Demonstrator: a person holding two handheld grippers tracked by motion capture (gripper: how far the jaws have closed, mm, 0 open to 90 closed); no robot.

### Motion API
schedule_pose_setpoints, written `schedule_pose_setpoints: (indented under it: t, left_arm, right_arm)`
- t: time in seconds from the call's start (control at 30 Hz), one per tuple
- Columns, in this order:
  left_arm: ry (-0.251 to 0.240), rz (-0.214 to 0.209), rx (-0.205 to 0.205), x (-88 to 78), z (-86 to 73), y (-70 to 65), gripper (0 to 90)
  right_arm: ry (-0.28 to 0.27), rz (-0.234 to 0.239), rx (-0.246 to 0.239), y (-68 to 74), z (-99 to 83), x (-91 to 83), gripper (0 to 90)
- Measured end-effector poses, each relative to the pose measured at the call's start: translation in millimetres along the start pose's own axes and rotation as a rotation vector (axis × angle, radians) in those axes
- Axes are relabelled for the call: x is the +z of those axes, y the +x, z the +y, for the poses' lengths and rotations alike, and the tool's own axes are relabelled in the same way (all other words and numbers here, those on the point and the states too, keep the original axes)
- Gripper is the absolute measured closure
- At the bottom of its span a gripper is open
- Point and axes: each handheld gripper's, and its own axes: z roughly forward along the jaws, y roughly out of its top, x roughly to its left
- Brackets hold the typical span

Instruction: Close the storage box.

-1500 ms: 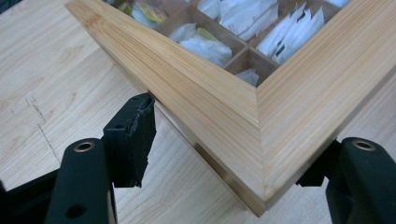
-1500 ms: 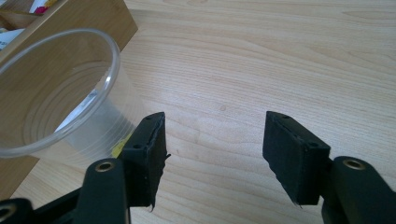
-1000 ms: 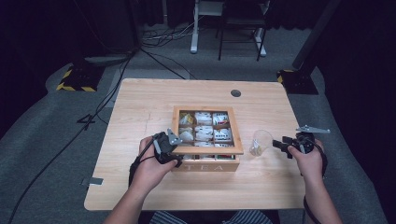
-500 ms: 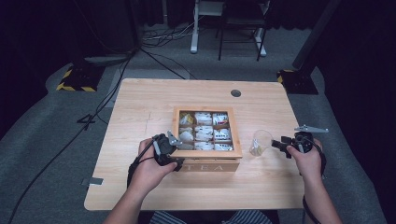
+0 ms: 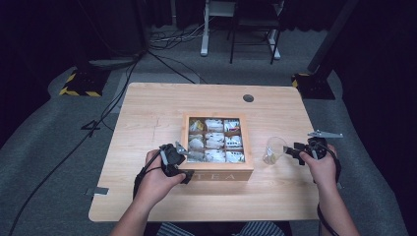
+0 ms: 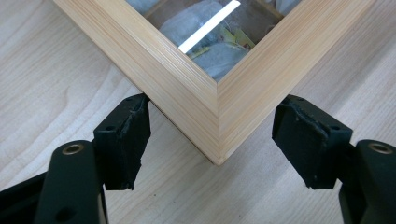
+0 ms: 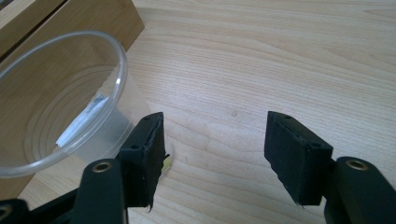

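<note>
Two grippers are at the wooden table, one on either side of a wooden tea box that stands near the table's middle toward the person's edge, the word TEA on its front wall. The box's nine compartments hold tea bags.

The left gripper sits at the box's near left corner. In the left gripper view that corner lies between the two black pads; the left pad is at or just touching the box wall, while the right pad stands apart from it. The jaws have just been opening, with the corner between them and no grip on it. Compared with the high view one second ago, the hand has kept its place at the corner.

The right gripper rests to the right of the box, just beside a clear plastic cup standing upright on the table near the box's right wall. In the right gripper view the jaws are well apart with bare table between them; the cup is outside the left pad, close against it, and whether they touch cannot be told. A pale item lies inside the cup. Against the earlier high views, cup, box and right hand show no shift.
</note>
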Motion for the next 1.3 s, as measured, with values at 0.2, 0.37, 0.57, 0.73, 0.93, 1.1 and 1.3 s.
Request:
schedule_pose_setpoints:
  t: [0.2, 0.37, 0.57, 0.73, 0.93, 1.1, 1.3]
  left_arm:
    - [-0.028, -0.035, -0.009, -5.0, -2.7, 3.9, 27.6]
    - [-0.076, -0.06, 0.003, -17.8, -4.4, 8.8, 25.7]
    - [-0.166, -0.047, 0.011, -32.2, -6.5, 17.8, 22.6]
    - [-0.236, -0.003, -0.013, -40.8, -13.1, 37.8, 20.4]
    - [-0.255, 0.067, -0.039, -36.5, -21.8, 58.3, 18.9]
    - [-0.225, 0.161, -0.077, -27.7, -32.7, 77.4, 18.8]
    - [-0.227, 0.17, -0.119, -15.3, -45.9, 97.5, 18.5]
  right_arm:
    - [0.006, 0.002, 0.01, -1.0, -0.3, 0.8, 39.0]
    - [0.002, -0.004, 0.015, -4.1, -1.1, -0.9, 38.9]
    - [0.007, -0.012, 0.025, -6.4, -4.5, -1.7, 38.9]
    - [0.014, -0.016, 0.028, -8.9, -9.2, -1.7, 38.3]
    - [0.003, -0.021, 0.016, -12.1, -12.9, 1.1, 34.2]
    - [-0.011, -0.028, -0.002, -14.6, -14.5, 2.4, 31.7]
    - [-0.02, -0.034, -0.021, -17.4, -16.8, 6.5, 29.2]
